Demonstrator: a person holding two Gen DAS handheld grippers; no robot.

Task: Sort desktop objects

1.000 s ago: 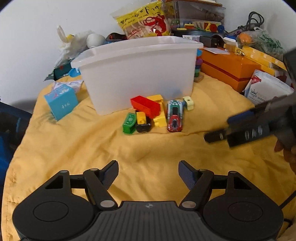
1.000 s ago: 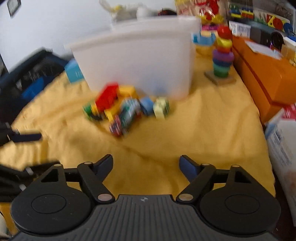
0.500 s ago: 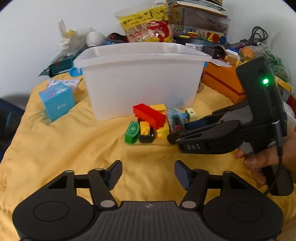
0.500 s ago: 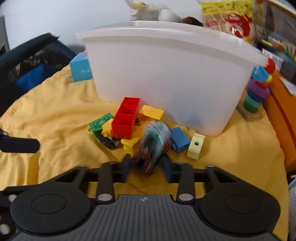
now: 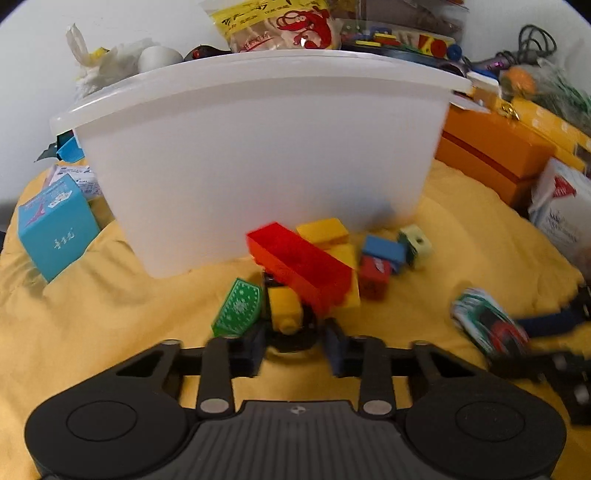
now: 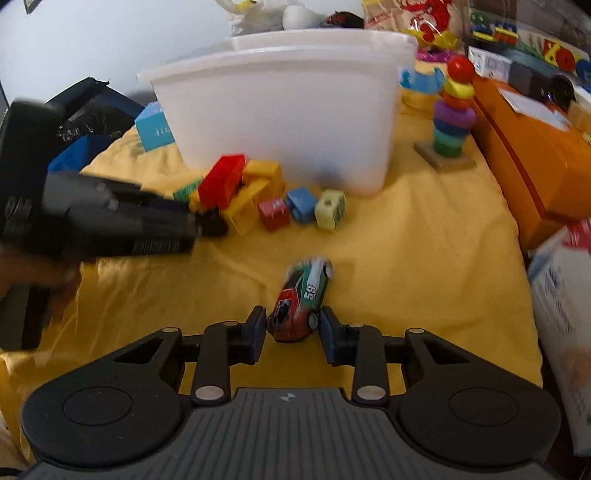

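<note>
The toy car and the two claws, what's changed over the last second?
The right claw closed on the toy car and pulled it out of the pile, toward the near right. The left claw moved in and narrowed around the small yellow and black vehicle. The white bin and blocks stayed put.

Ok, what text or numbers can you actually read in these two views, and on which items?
"59" on the side of the toy car held in the right gripper.
White characters on the blue box: too blurred to read.
Print on the yellow snack bag: not readable.
Print on the white pouch: not readable.
</note>
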